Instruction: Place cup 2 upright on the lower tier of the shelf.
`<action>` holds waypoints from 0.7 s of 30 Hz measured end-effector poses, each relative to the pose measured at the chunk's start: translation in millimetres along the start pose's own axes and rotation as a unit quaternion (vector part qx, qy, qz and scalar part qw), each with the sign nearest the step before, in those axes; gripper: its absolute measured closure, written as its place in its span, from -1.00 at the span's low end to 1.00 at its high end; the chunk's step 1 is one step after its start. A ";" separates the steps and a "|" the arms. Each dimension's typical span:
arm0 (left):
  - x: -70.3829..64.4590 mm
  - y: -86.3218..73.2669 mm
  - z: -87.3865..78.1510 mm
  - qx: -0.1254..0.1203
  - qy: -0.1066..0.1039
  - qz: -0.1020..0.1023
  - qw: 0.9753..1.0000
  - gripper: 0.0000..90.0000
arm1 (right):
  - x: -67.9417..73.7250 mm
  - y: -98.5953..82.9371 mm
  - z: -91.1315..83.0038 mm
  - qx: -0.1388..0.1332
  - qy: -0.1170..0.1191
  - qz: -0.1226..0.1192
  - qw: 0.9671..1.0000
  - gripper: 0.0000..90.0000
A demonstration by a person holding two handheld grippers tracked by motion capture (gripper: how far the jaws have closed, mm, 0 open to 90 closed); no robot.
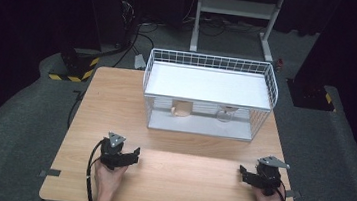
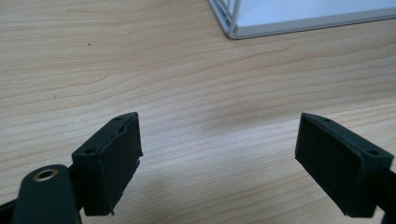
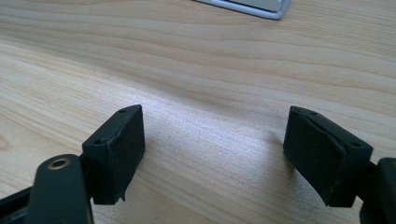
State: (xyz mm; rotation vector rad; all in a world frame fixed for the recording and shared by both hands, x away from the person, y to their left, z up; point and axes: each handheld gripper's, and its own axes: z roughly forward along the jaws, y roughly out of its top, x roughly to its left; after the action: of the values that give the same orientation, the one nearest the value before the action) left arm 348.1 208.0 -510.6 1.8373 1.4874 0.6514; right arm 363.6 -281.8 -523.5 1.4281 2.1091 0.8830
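My left gripper point(image 1: 130, 157) rests low over the near left part of the wooden table point(image 1: 116, 99), held in a hand. Its jaws stand wide apart with nothing between them, and in the left gripper view point(image 2: 219, 154) bare wood shows in the gap. My right gripper point(image 1: 245, 174) sits near the front right corner, also held in a hand. In the right gripper view point(image 3: 215, 149) it is open and empty over the wood.
A white wire rack point(image 1: 210, 62) with a flat white top shelf stands at the back middle of the table. Under that shelf are a beige cup point(image 1: 181, 109) and a clear glass point(image 1: 225, 114). The rack's base corner point(image 2: 280, 23) point(image 3: 252, 5) lies ahead of each gripper.
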 end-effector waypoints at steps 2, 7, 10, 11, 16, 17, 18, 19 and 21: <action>1.3 -0.5 0.2 0.001 0.002 0.001 1.000 -0.66 | 0.0 0.0 0.0 0.000 0.000 0.000 1.000 -0.54; 5.5 -2.9 3.7 0.000 0.021 -0.001 1.000 -0.66 | -0.1 0.0 0.0 0.000 0.000 -0.001 1.000 -0.54; 6.3 -3.5 5.7 0.004 0.025 0.000 1.000 -0.67 | 0.0 0.0 0.0 0.000 0.000 0.000 1.000 -0.54; 7.1 -4.0 7.8 0.005 0.029 0.001 1.000 -0.67 | 0.0 0.0 0.0 0.000 0.000 0.000 1.000 -0.54; 6.8 -4.7 10.7 0.005 0.032 0.000 0.999 -0.67 | -0.1 0.0 0.0 0.000 0.000 -0.001 1.000 -0.54; 6.5 -5.0 11.1 0.005 0.030 -0.002 1.000 -0.67 | 0.0 0.0 0.0 0.000 0.000 0.000 1.000 -0.54; 6.7 -5.2 11.7 0.005 0.029 -0.001 1.000 -0.67 | 0.0 0.0 0.0 0.000 0.000 0.000 1.000 -0.54; 6.5 -5.6 12.4 0.006 0.028 -0.002 1.000 -0.67 | 0.0 0.0 0.0 0.000 0.000 0.000 1.000 -0.54; 6.9 -7.2 14.4 0.008 0.030 -0.003 1.000 -0.67 | 0.0 0.0 0.0 0.000 0.000 0.000 1.000 -0.54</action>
State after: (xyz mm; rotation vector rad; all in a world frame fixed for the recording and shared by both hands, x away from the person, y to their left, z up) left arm 355.7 212.8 -525.6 1.8395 1.5407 0.6987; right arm 363.6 -281.8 -523.5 1.4281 2.1092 0.8829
